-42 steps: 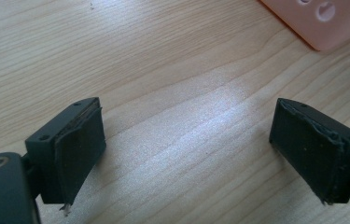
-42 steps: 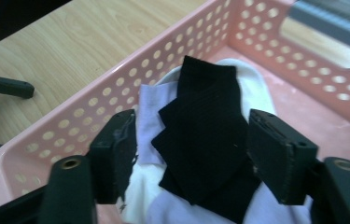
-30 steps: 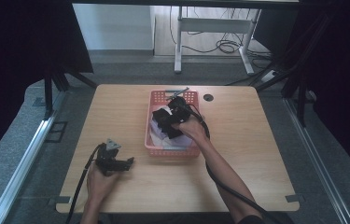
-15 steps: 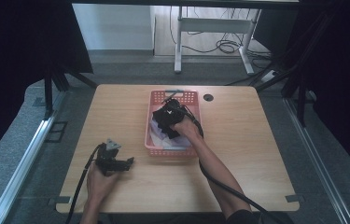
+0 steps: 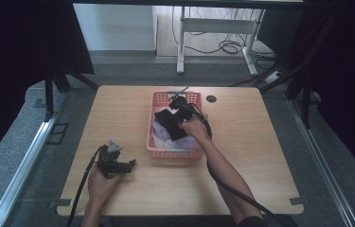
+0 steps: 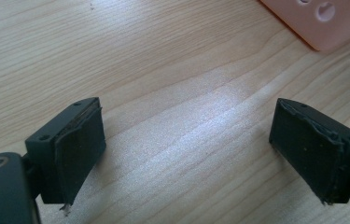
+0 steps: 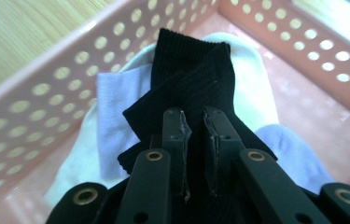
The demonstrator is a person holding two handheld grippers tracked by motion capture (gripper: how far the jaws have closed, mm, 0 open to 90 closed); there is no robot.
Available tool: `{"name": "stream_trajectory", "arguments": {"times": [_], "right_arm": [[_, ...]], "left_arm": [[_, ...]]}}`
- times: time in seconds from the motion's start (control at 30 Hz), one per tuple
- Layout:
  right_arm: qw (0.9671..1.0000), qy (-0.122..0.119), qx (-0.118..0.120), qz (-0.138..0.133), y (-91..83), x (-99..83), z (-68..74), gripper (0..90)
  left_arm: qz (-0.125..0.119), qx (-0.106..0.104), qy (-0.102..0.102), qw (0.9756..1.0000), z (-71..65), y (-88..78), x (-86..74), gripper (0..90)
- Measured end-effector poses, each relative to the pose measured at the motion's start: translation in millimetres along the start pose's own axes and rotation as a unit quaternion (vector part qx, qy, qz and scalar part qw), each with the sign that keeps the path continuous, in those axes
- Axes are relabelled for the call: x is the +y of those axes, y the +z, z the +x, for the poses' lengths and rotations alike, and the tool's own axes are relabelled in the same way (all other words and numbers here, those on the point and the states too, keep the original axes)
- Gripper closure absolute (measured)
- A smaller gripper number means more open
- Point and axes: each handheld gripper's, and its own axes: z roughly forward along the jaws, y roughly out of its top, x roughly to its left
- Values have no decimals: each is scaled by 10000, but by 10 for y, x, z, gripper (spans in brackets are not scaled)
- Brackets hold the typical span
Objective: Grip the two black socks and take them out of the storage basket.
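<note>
A pink perforated basket [image 5: 150, 137] at the table's middle holds a pile of socks. A black ribbed sock [image 7: 193, 70] lies on top of white [image 7: 252, 70] and lavender [image 7: 112, 93] ones. My right gripper [image 7: 193, 114] reaches into the basket and its jaws have just been closing; they now pinch the black sock's near end. From above, the right gripper [image 5: 177, 106] sits over the black sock [image 5: 169, 125]. My left gripper [image 6: 186, 135] rests open on bare wood at the front left [image 5: 128, 164], with nothing between its pads.
The wooden table [image 5: 118, 109] has a round cable hole [image 5: 211, 99] behind the basket on the right. A corner of the basket [image 6: 322, 23] shows ahead of the left gripper. A white desk frame and cables stand on the floor beyond the table.
The right gripper pushed down into the sock pile, shut on the black sock and drew back slightly. The left hand and its gripper stayed put.
</note>
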Motion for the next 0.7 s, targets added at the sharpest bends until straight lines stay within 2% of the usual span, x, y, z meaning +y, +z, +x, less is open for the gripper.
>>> {"name": "stream_trajectory", "arguments": {"times": [0.13,0.23,0.33,0.7], "right_arm": [[9998,-21,12,-179,-192,11,-21,804],[9993,6,140,-360,-375,20,-49,803],[9991,11,209,-373,-442,25,-44,803],[9968,-174,221,-750,-976,-31,-8,802]], "left_arm": [[-9,-9,-8,10000,-1,1,0,101],[-7,-9,-7,10000,-1,1,0,101],[-28,-4,-32,10000,-4,4,-1,101],[-47,8,-42,10000,-6,6,0,101]]}}
